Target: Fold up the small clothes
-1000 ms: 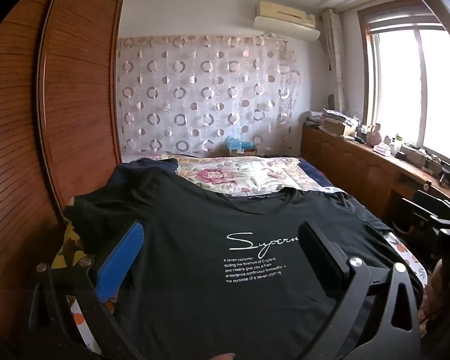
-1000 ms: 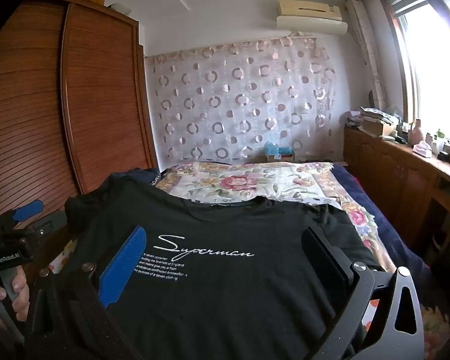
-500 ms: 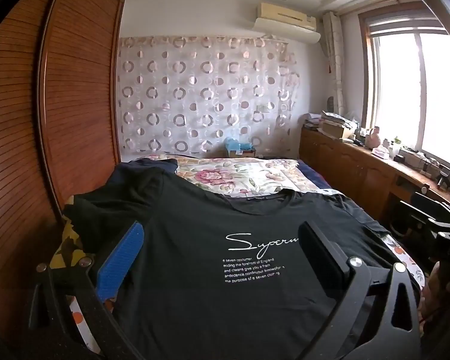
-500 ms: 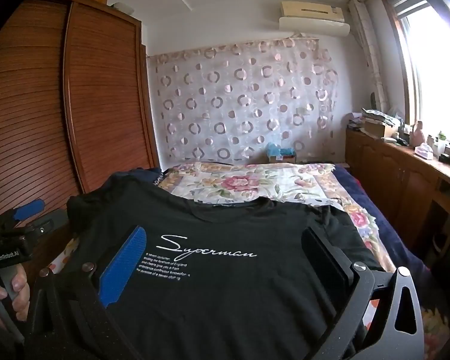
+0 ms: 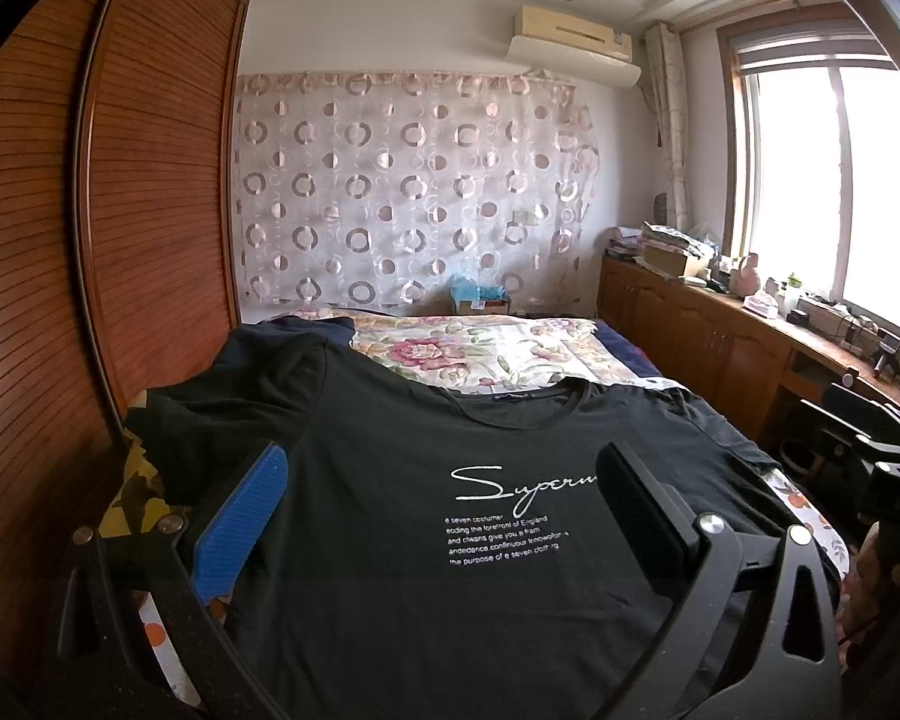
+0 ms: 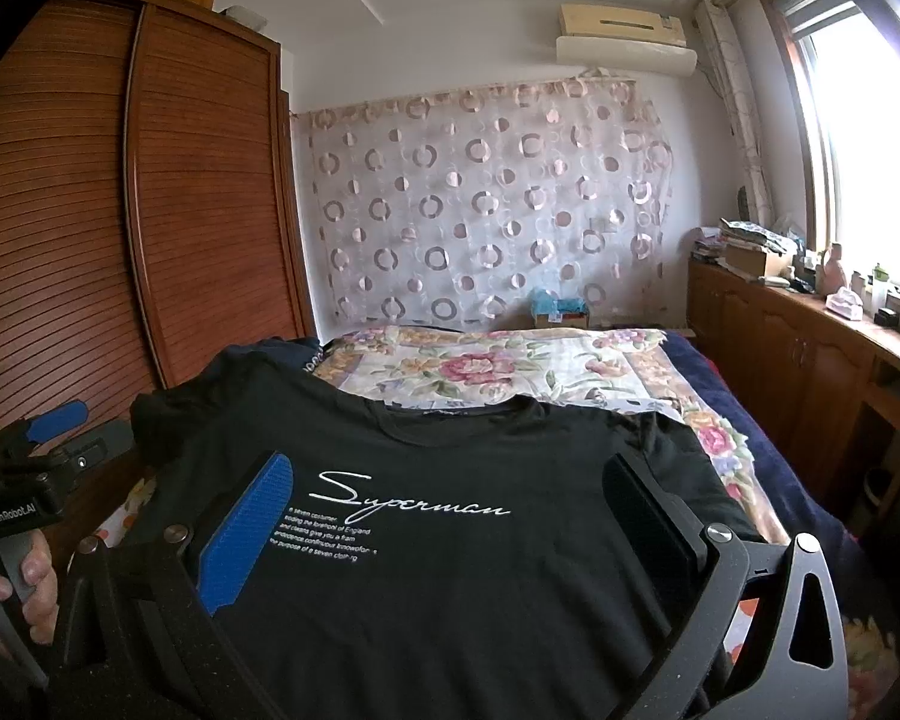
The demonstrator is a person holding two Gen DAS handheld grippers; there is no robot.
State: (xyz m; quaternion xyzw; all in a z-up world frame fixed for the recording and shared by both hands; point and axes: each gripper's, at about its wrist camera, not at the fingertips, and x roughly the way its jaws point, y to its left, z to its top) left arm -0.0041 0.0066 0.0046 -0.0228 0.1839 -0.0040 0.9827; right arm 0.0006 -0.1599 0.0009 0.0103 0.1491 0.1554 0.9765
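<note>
- Left gripper [image 5: 444, 480]: its two fingers are spread wide, with a blue pad [image 5: 240, 525] at 9 o'clock and a black pad [image 5: 645, 513] at 3 o'clock. Nothing is pinched between them, and they hang over the shirt.
- Right gripper [image 6: 444, 483]: spread just as wide, with a blue pad [image 6: 246, 531] at 9 o'clock and a black one [image 6: 648, 510] at 3 o'clock. It holds nothing and is poised above the same cloth.
- In the right wrist view, the left gripper's body appears at 9 o'clock, with a hand [image 6: 12, 588] wrapped around its grey handle.
- Black T-shirt [image 5: 450, 540]: it lies spread flat, front side up, on the near end of the bed, with its collar toward 12 o'clock. White script and small lines of print run across the chest between the fingers. One sleeve lies out toward 10 o'clock.
- Bed [image 5: 468, 354]: a floral cover shows past the collar, at 12 o'clock.
- Wooden wardrobe [image 5: 120, 210]: it has slatted doors and fills the 9 to 10 o'clock side.
- Curtain [image 5: 414, 186]: patterned with circles, it hangs on the far wall at 12 o'clock, with an air conditioner [image 5: 573, 45] above it at 1 o'clock.
- Window [image 5: 840, 180]: bright at 2 o'clock, over a low cabinet [image 5: 708, 336] that carries clutter.
</note>
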